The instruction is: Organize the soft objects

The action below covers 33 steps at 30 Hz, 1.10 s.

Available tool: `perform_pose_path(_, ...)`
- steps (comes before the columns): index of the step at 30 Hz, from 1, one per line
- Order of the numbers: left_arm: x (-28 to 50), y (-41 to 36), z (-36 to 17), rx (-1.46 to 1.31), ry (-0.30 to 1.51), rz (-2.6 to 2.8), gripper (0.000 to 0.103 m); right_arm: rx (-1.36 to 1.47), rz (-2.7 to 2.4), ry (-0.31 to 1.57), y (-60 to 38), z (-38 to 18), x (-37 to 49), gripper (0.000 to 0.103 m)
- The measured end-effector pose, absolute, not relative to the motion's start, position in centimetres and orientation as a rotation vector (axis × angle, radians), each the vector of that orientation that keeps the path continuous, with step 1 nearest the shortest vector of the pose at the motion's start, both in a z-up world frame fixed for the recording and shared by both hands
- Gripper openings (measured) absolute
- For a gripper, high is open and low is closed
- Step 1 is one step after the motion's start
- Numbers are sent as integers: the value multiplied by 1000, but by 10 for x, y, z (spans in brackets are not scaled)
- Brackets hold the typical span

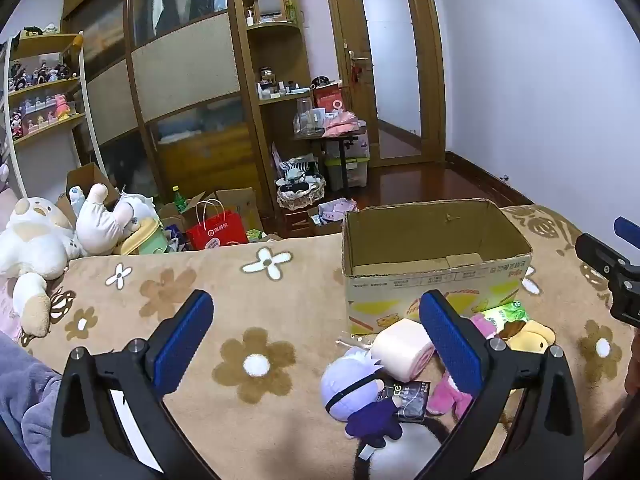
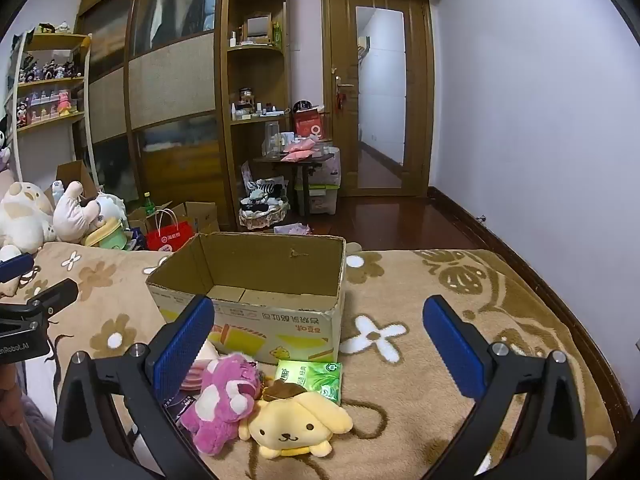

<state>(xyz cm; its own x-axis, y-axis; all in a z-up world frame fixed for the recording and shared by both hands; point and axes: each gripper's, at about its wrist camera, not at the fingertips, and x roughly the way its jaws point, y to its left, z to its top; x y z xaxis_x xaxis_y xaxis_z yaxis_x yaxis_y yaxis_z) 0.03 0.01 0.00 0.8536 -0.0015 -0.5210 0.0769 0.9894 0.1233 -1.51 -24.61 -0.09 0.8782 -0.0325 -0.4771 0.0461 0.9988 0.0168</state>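
An open, empty cardboard box (image 1: 436, 256) (image 2: 256, 280) stands on the flowered blanket. In front of it lie a pink roll-shaped plush (image 1: 402, 348), a lavender-haired doll in purple (image 1: 360, 396), a pink bear plush (image 2: 224, 396) (image 1: 448, 392), a yellow dog plush (image 2: 292, 420) (image 1: 528, 338), a green tissue pack (image 2: 312, 378) (image 1: 506, 314) and a dark card packet (image 1: 412, 398). My left gripper (image 1: 316, 340) is open above the blanket, the doll near its right finger. My right gripper (image 2: 320, 344) is open above the pink bear and yellow dog.
Large white plush toys (image 1: 36, 248) lie at the blanket's far left edge. Beyond the bed are a red paper bag (image 1: 218, 230), cardboard boxes, a wardrobe, shelves and a door. The blanket (image 2: 440, 340) has room to the right of the box.
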Motion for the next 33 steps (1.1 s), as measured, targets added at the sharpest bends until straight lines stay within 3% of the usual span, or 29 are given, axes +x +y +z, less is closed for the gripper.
perform_pose_path(33,0,-2,1,143,529,-35,102,3,-28,481,-238,1,-17,103)
